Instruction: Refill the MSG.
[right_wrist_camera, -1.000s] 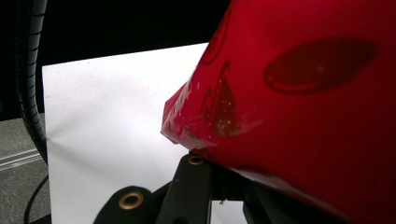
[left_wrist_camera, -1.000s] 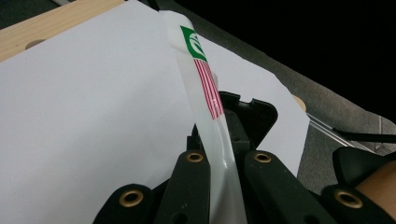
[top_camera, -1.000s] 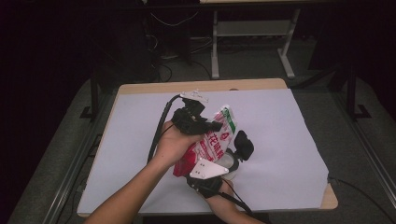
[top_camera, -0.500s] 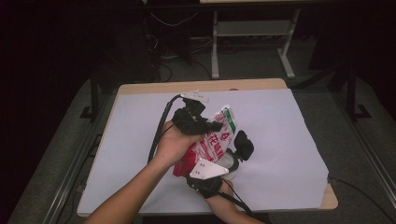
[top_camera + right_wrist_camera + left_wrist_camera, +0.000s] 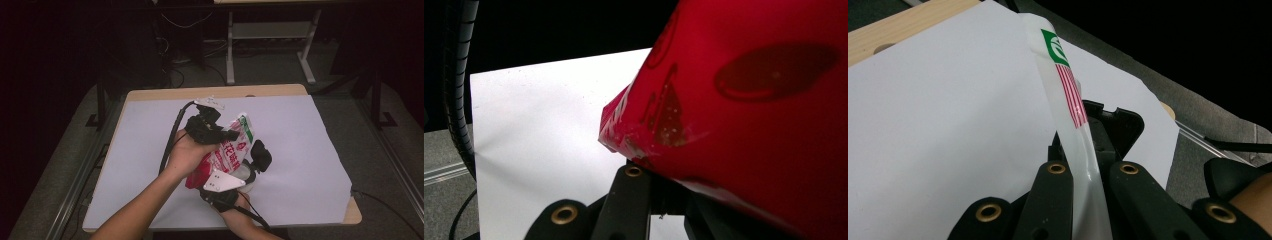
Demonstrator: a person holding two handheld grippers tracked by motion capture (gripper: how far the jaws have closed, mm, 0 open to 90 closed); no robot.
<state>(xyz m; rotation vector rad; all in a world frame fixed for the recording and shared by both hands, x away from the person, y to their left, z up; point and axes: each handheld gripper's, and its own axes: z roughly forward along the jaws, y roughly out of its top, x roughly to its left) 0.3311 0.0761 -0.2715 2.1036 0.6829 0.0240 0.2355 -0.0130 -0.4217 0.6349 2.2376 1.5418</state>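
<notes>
Left gripper [image 5: 227,134] is seen in the high view over the middle of the desk [image 5: 300,130], gripped by the person's left hand [image 5: 187,155], its black cable [image 5: 172,137] looping off on the hand's far side. In the left gripper view its jaws are closed on the thin sealed edge of a snack bag [image 5: 1068,100]; the plastic runs up from between the jaws, clear and glossy low down, with red stripes and a green mark higher up. Jaws are near together, only the film between them. Beyond the jaws lies the white sheet [image 5: 938,110] that covers the desk, with a strip of bare wood at the far edge. In the high view the snack bag [image 5: 227,152] sits just right of the left hand, held up between the two grippers, its white and green end toward the left gripper and its red end toward the right one. Right gripper [image 5: 245,175] comes in from below, grey three-cornered plate [image 5: 222,181] on top, just beside the bag's lower red end. In the right gripper view the red end of the snack bag [image 5: 749,100] lies right over the jaws and hides one of them; the jaws are shut, but whether they pinch the bag there I cannot tell.
</notes>
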